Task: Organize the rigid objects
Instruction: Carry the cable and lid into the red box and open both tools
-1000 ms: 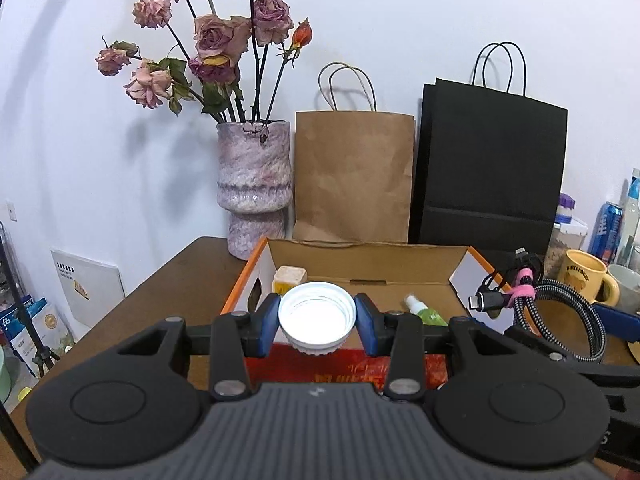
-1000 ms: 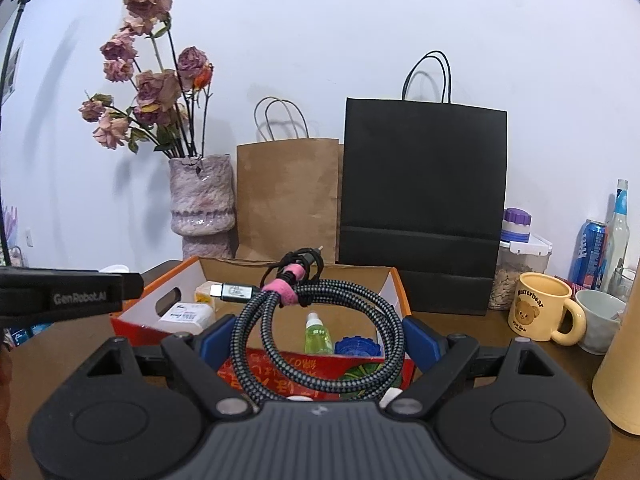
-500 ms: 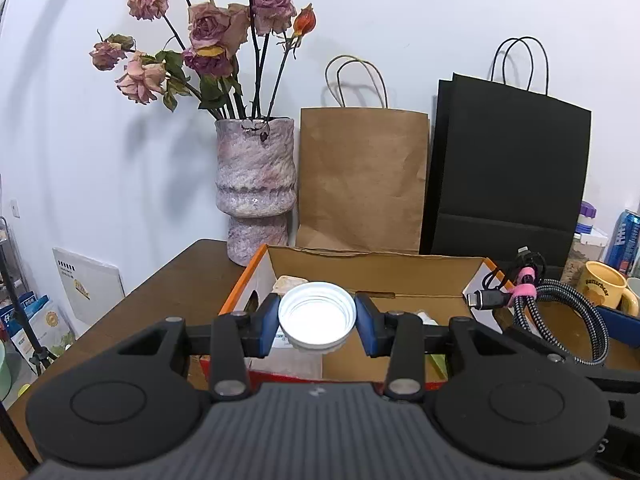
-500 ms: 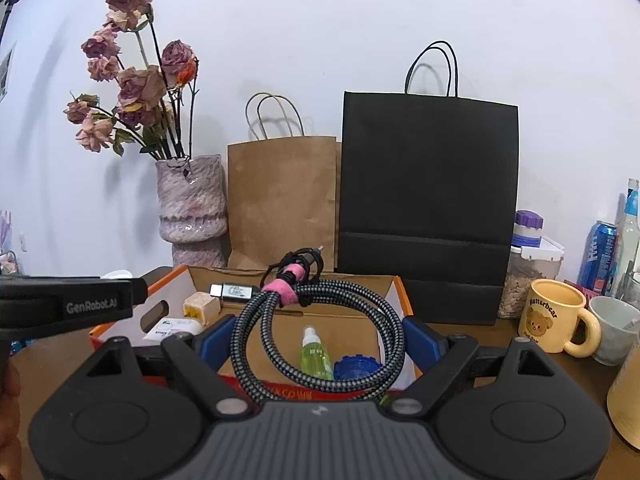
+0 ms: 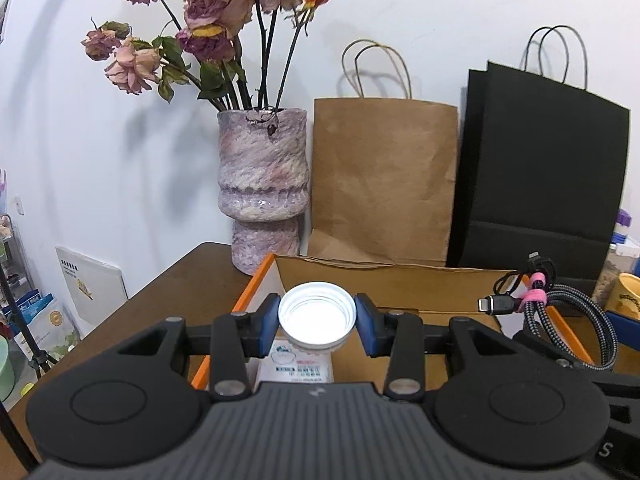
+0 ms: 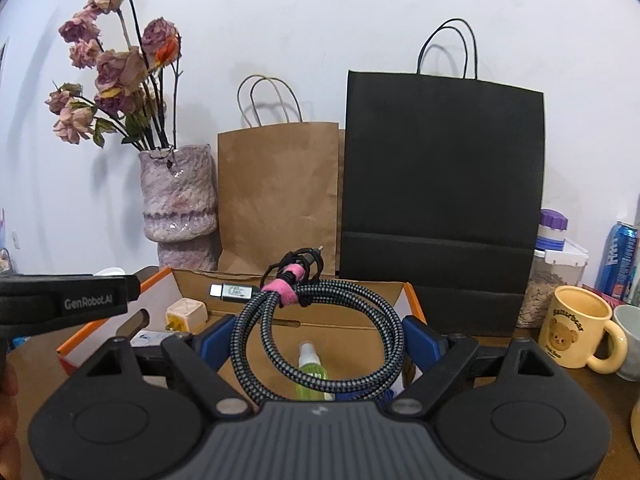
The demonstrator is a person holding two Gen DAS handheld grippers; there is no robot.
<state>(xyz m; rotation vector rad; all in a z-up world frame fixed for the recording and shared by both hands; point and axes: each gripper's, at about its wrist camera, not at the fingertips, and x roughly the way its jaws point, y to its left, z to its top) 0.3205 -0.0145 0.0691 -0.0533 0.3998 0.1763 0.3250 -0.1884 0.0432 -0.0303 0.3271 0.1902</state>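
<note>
My left gripper point(image 5: 317, 320) is shut on a white screw cap point(image 5: 316, 315) and holds it above the left end of an orange-edged cardboard box point(image 5: 384, 278). My right gripper point(image 6: 316, 340) is shut on a coiled braided cable point(image 6: 320, 320) bound with a pink strap, held above the same box point(image 6: 352, 320). The cable also shows at the right in the left wrist view point(image 5: 560, 312). Inside the box lie a green spray bottle point(image 6: 312, 364), a cream plug cube point(image 6: 186, 314) and a white packet point(image 5: 298, 362).
A vase of dried roses point(image 5: 262, 184), a brown paper bag point(image 5: 382, 176) and a black paper bag point(image 6: 440, 184) stand behind the box. A yellow bear mug point(image 6: 576, 328), a lidded jar point(image 6: 554, 268) and a blue can point(image 6: 618, 256) stand at the right. The left gripper's body point(image 6: 64, 300) reaches in from the left.
Both grippers have moved forward over the box, still holding the cap and the cable. The box's contents now lie closer below them.
</note>
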